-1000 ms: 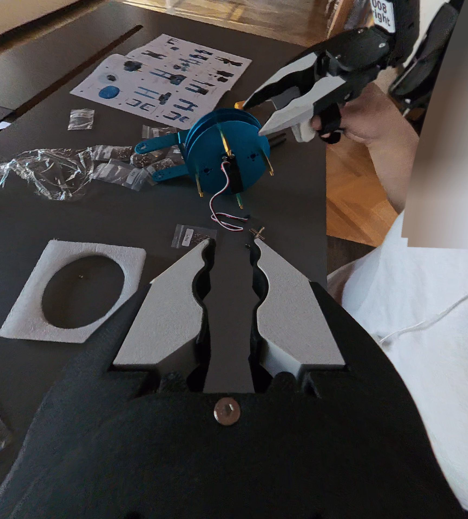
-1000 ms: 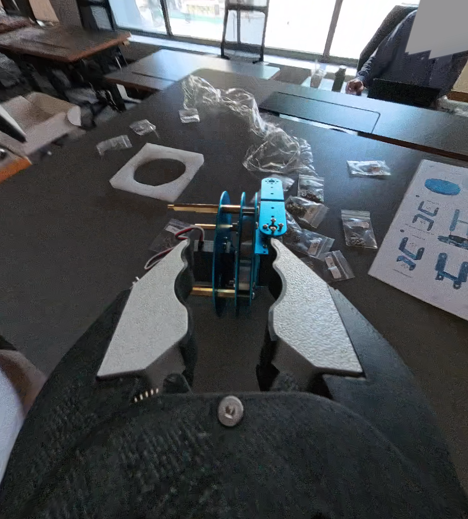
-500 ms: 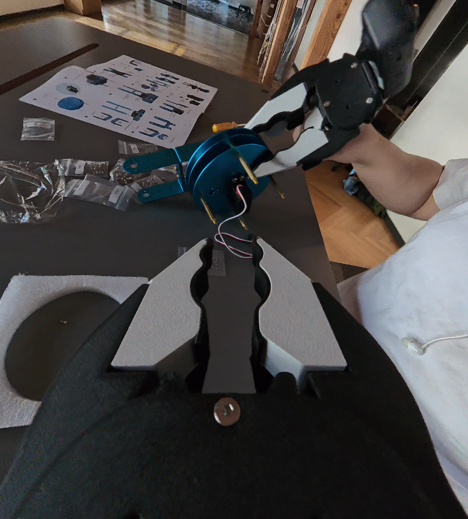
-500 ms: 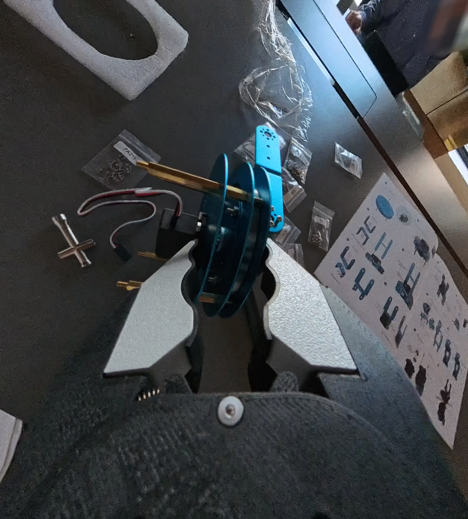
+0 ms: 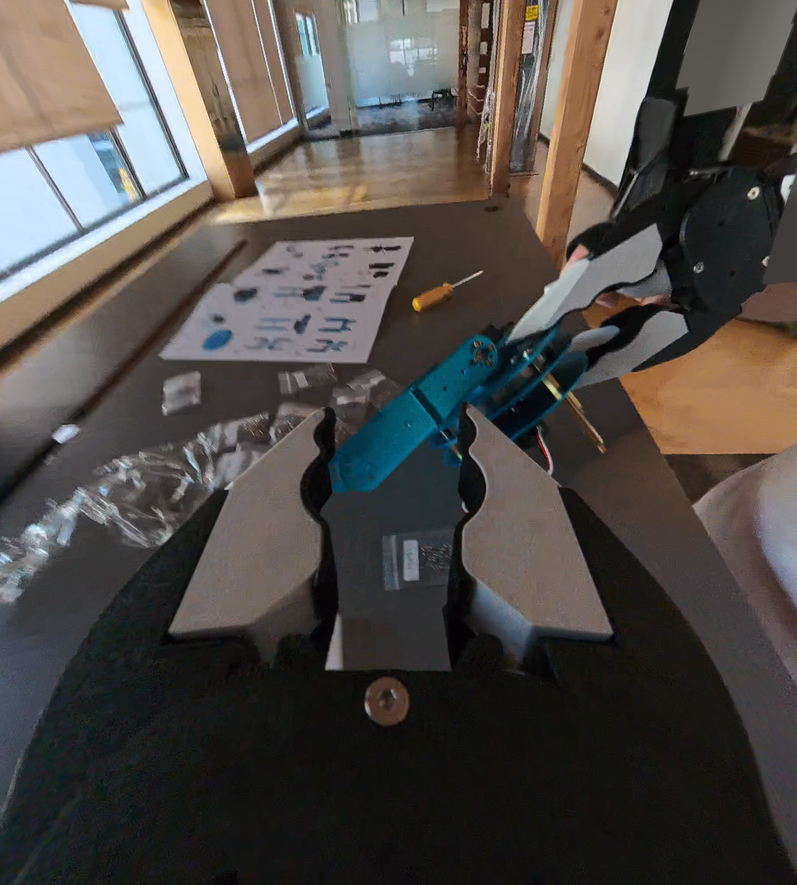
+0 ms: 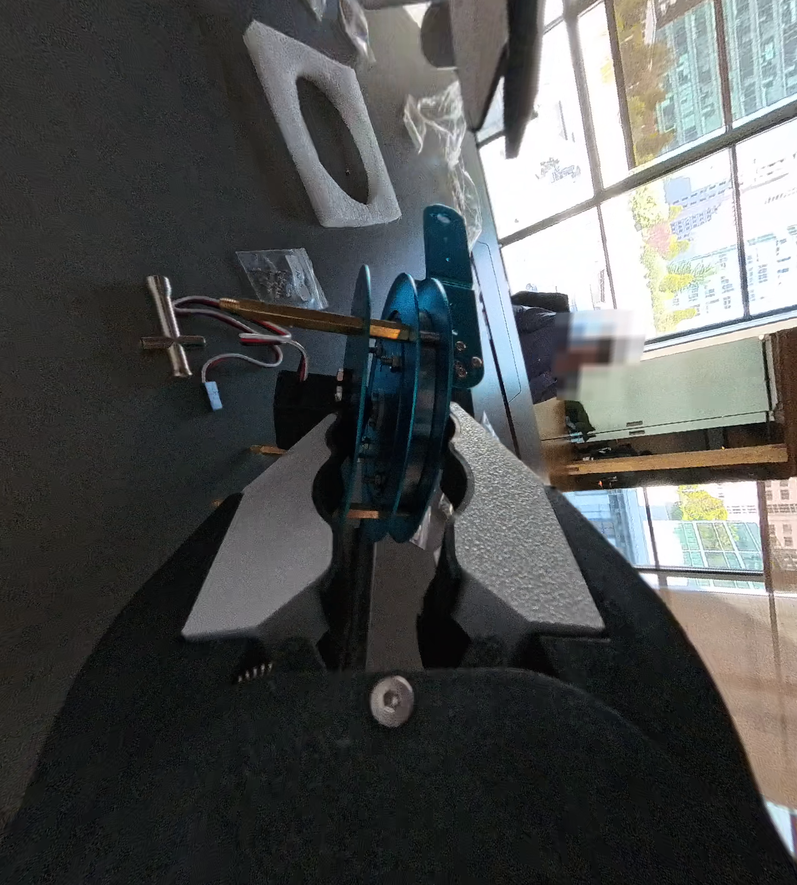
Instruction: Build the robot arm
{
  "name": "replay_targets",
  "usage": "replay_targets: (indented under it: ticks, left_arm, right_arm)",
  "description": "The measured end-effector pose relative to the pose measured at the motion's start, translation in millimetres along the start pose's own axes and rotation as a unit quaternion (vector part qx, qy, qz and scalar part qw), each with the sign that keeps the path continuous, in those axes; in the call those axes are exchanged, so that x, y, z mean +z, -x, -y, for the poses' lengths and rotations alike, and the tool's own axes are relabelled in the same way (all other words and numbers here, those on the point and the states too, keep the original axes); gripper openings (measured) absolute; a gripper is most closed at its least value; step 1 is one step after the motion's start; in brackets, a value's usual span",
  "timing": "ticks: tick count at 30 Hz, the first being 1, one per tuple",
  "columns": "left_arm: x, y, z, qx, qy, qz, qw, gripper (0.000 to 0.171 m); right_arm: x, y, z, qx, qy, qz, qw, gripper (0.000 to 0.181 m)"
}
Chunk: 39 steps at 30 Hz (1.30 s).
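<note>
A blue metal disc assembly (image 6: 396, 407) with brass standoffs (image 6: 310, 318), a black servo (image 6: 301, 402) and a red-white wire is clamped at its discs by my right gripper (image 6: 394, 421) and held off the dark table, rolled on its side. In the left wrist view the right gripper (image 5: 573, 335) holds the assembly (image 5: 526, 378) at the right, and its blue bracket arm (image 5: 387, 445) points down-left. My left gripper (image 5: 396, 416) is open, and the bracket's free end lies between its fingertips, unclamped.
On the dark table (image 5: 100, 646) lie a printed parts sheet (image 5: 291, 306), a yellow screwdriver (image 5: 435, 299), small parts bags (image 5: 415, 558), crumpled clear wrap (image 5: 123, 488), a white foam frame (image 6: 334, 134) and a metal cross wrench (image 6: 171, 330). The table edge runs along the right (image 5: 645, 431). Some 12 cm of space lies between my two pairs of fingers.
The right gripper closed on the blue assembly, lifted it and rolled it over. The bracket arm now points at my left gripper, which has moved up around its end.
</note>
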<state>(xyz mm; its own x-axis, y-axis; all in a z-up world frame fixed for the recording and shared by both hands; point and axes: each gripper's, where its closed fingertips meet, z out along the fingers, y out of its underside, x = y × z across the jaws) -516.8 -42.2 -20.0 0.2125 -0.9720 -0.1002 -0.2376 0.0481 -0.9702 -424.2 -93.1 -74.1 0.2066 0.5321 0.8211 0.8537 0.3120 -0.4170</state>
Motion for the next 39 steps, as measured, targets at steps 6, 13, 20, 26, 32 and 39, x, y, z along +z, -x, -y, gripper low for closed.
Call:
replay_targets:
  ticks: [6, 13, 20, 26, 32, 39]
  left_arm:
    - [35.5, -15.9, 3.9, -0.027, 0.206, -0.186, 0.960, 0.084]
    - [49.0, -56.2, -41.4, -0.062, 0.407, -0.321, 0.853, 0.092]
    - [57.0, -62.4, -52.2, -0.077, 0.430, -0.317, 0.842, 0.074]
    - [16.8, -61.9, -42.1, -0.098, 0.429, -0.254, 0.861, 0.070]
    - [-69.6, -60.7, -37.4, -0.123, 0.442, -0.126, 0.880, 0.066]
    - [-135.4, -70.7, -55.8, -0.183, 0.449, -0.029, 0.874, 0.066]
  right_arm:
    - [-10.0, 9.8, 6.1, -0.097, -0.069, -0.038, 0.992, 0.034]
    - [-15.4, 13.8, 3.6, -0.113, -0.108, -0.063, 0.986, 0.033]
    - [-16.5, 13.7, -0.8, -0.134, -0.131, -0.084, 0.979, 0.035]
    - [-11.3, 9.6, 29.3, -0.176, -0.195, -0.089, 0.961, 0.035]
    - [9.9, 10.8, 106.3, -0.241, -0.309, -0.108, 0.914, 0.035]
    - [34.0, 34.1, 164.5, -0.268, -0.403, -0.091, 0.870, 0.035]
